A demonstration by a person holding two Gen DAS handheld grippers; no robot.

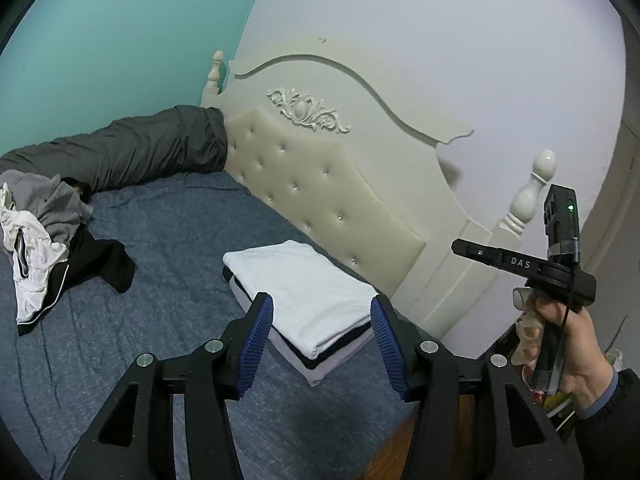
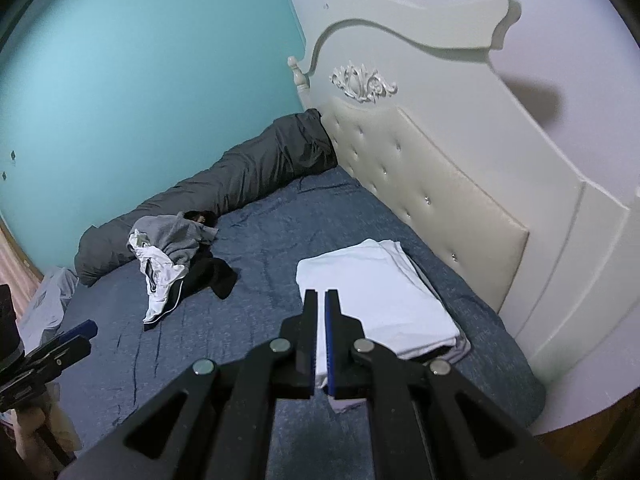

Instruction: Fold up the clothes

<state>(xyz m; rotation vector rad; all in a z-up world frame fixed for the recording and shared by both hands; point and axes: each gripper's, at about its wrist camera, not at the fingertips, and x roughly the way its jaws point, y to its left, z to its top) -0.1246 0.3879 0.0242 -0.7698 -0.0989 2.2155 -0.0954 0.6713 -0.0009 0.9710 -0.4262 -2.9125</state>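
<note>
A stack of folded clothes (image 1: 304, 292) (image 2: 380, 296), white on top with black and pale layers beneath, lies on the blue bed sheet (image 1: 172, 232) near the headboard. My left gripper (image 1: 322, 304) hovers above the stack's near end, open, with nothing between its blue pads. In the right wrist view my right gripper (image 2: 320, 294) is shut and empty, raised over the stack's near left corner. A loose heap of grey, white and black clothes (image 1: 44, 236) (image 2: 172, 264) lies farther left on the bed. Each gripper also shows in the other's view: the right gripper (image 1: 460, 246), the left gripper (image 2: 86, 330).
A long grey rolled duvet (image 1: 140, 148) (image 2: 224, 184) runs along the teal wall. The cream tufted headboard (image 1: 320, 184) (image 2: 432, 188) bounds the bed on the right. A person's hand (image 1: 572, 340) holds the right gripper past the bed's corner. Pale cloth (image 2: 52, 300) hangs at the far left edge.
</note>
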